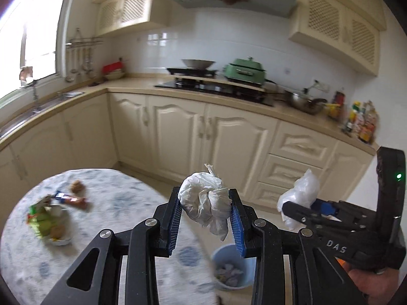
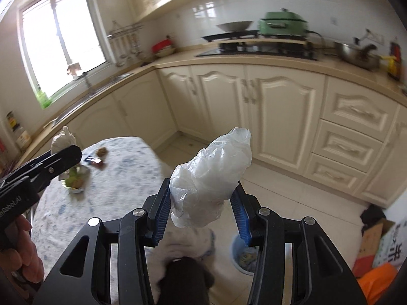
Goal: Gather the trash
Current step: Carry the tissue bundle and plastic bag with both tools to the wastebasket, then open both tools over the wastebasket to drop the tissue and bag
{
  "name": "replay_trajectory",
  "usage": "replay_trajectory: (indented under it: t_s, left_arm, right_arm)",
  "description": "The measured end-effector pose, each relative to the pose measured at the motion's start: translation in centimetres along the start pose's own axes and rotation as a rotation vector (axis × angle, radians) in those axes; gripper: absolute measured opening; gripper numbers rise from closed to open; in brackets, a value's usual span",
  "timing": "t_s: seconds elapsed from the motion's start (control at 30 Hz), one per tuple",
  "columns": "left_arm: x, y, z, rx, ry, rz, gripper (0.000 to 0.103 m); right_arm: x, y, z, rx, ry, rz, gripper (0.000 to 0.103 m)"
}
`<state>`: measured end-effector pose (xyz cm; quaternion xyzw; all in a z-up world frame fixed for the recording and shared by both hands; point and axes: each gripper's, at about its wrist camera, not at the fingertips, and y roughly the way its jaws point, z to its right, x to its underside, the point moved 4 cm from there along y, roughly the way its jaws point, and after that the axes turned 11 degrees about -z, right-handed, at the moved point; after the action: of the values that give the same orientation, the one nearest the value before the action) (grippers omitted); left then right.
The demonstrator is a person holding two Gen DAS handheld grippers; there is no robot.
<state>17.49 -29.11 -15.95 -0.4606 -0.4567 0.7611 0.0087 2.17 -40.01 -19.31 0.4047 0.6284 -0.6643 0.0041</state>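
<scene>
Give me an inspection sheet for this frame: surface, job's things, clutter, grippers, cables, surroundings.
Surface: round table with a blue-patterned white cloth.
Job's things: crumpled tissue wad and clear plastic bag, both lifted; pale blue bin on the floor, already holding scraps.
Clutter: small dish of wrappers, snack wrapper and a brown lump on the table.
Grippers: left hand-held gripper shut on the tissue wad; right hand-held gripper shut on the plastic bag.
Cables: nothing seen near the table.
Surroundings: cream kitchen cabinets, stove, green cooker, sink under the window.
</scene>
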Motion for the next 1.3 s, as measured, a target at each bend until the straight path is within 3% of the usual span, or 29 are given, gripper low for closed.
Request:
replay_trajectory:
  t_s: [0.3, 0.53, 0.77, 1.07, 1.1, 1.13, 1.17, 1.2, 1.23, 1.3]
  left_arm:
    - [-0.7, 10.0, 6.4, 0.124, 0.073, -0.164, 0.032]
    - [-0.1, 19.2, 9.3, 0.176, 0.09, -0.342, 0.032]
    - [0.2, 27.6, 10.0, 0.184, 0.067, -0.508, 0.032]
    - [-2.1, 37.5, 11.9, 0.189, 0.026, -0.659, 0.035]
    - [-2.0, 38.5, 12.0, 0.183, 0.02, -0.669, 0.037]
    - [-2.0, 39.1, 11.9, 0.176, 0.012, -0.678, 0.047]
    - [-2.1, 39.5, 11.9, 0.17, 0.003, -0.677, 0.059]
    - [-2.3, 39.9, 12.0, 0.161, -0.001, -0.67, 0.064]
    - [-2.4, 40.0, 12.1, 0.151, 0.001, -0.661, 0.071]
    - [-2.4, 40.0, 12.2, 0.136, 0.008, -0.651, 0.08]
  right_arm:
    - [2.8, 3.7, 10.3, 0.109, 0.151, -0.1, 0.046]
    - [5.9, 9.5, 16.0, 0.111, 0.259, -0.229, 0.046]
    - [8.3, 14.8, 18.9, 0.093, 0.329, -0.335, 0.046]
    - [10.3, 20.1, 21.2, 0.082, 0.378, -0.445, 0.048]
    - [10.5, 20.5, 21.4, 0.082, 0.381, -0.453, 0.048]
    - [10.6, 20.7, 21.6, 0.079, 0.385, -0.457, 0.05]
    - [10.7, 20.9, 21.8, 0.076, 0.392, -0.46, 0.056]
    - [10.9, 21.1, 22.1, 0.08, 0.4, -0.463, 0.061]
    - [10.9, 21.2, 22.3, 0.084, 0.404, -0.463, 0.073]
    - [11.1, 21.2, 22.2, 0.071, 0.417, -0.459, 0.082]
